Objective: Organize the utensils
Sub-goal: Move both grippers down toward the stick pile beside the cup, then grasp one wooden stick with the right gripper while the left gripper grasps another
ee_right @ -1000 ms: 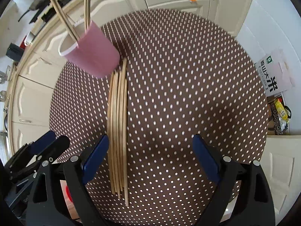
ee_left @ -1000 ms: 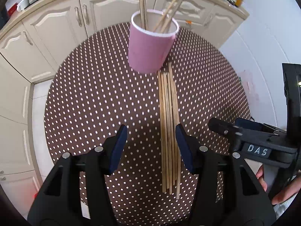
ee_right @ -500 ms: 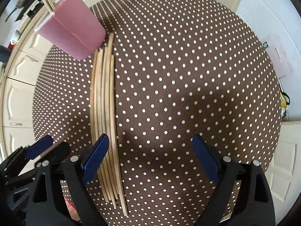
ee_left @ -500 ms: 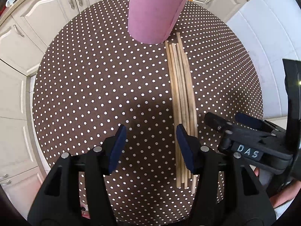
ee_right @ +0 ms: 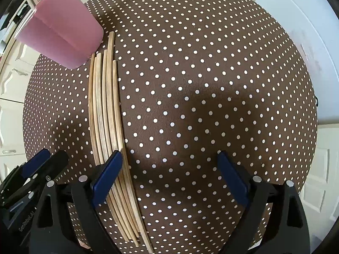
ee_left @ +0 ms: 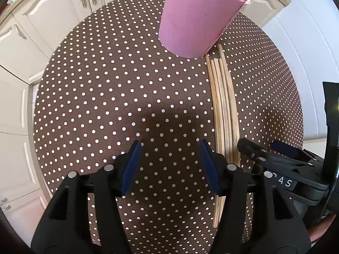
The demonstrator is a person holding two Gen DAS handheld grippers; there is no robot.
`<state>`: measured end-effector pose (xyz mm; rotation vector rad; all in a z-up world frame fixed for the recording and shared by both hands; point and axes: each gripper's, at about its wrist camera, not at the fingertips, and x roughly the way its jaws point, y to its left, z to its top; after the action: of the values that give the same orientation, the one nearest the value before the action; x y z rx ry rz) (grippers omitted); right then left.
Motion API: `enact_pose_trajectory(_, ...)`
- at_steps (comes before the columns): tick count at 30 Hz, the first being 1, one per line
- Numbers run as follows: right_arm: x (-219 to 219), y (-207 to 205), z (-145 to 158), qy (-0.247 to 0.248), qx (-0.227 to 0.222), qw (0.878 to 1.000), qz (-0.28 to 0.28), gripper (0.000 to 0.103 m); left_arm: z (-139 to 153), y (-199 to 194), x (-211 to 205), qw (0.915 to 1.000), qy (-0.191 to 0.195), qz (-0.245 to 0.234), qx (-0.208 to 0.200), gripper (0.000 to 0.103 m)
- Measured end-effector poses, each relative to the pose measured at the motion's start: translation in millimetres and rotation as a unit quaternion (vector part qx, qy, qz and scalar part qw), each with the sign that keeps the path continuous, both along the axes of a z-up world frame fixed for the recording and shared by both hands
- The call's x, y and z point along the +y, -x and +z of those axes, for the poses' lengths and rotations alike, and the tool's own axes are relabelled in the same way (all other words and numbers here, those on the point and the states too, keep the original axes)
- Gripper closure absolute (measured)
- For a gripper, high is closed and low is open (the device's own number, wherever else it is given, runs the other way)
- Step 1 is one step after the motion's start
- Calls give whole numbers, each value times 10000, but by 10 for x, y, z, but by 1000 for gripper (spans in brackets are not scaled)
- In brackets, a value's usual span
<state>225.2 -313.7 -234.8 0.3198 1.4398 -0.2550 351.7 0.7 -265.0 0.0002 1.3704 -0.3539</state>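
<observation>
Several wooden chopsticks (ee_left: 224, 114) lie side by side in a row on a round brown polka-dot table (ee_left: 106, 97); they also show in the right wrist view (ee_right: 108, 114). A pink paper cup (ee_left: 197, 19) stands at their far end with a few sticks in it; the right wrist view shows it too (ee_right: 61, 36). My left gripper (ee_left: 170, 167) is open and empty, just left of the row. My right gripper (ee_right: 169, 175) is open and empty, its left finger (ee_right: 106, 173) over the row's near part.
Cream kitchen cabinets (ee_left: 53, 17) stand behind and left of the table. A white wall (ee_left: 307, 48) is on the right. The table edge (ee_right: 305, 97) curves close on the right side.
Both grippers have moved down and forward towards the table. The cup and chopsticks look larger. The right gripper's left finger now sits over the chopsticks.
</observation>
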Motion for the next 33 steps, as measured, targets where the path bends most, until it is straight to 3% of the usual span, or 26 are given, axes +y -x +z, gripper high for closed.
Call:
enact_pose_trajectory(8,177,-263,-61,182,142,9996,130,14,-128,-176,-13,9998,-26,-181,68,45)
enact_pose_trajectory(11,210,-326,-82,446,257,9983,278,22,-148,-103,-17,9999,-23,-144,89,45)
enact_pose_trajectory(14,322,-379,-26,456,71,9975,530,46,-139,-112,13,9999,-11,-91,89,45)
enact_pose_trajectory(16,436,-415,27,483,-56,9961,736,85,-142,-116,21,9999,-13,-67,106,44)
enact_pose_trajectory(18,538,-455,57,425,-119,9956,823,97,-154,-112,20,9999,-37,-75,93,44)
enact_pose_trajectory(25,287,-490,88,-430,-303,9979,368,99,-148,11,-86,9999,15,-44,101,44)
enact_pose_trajectory(33,125,-767,388,-458,-610,9957,517,98,-220,-13,-387,9998,-200,-27,86,43)
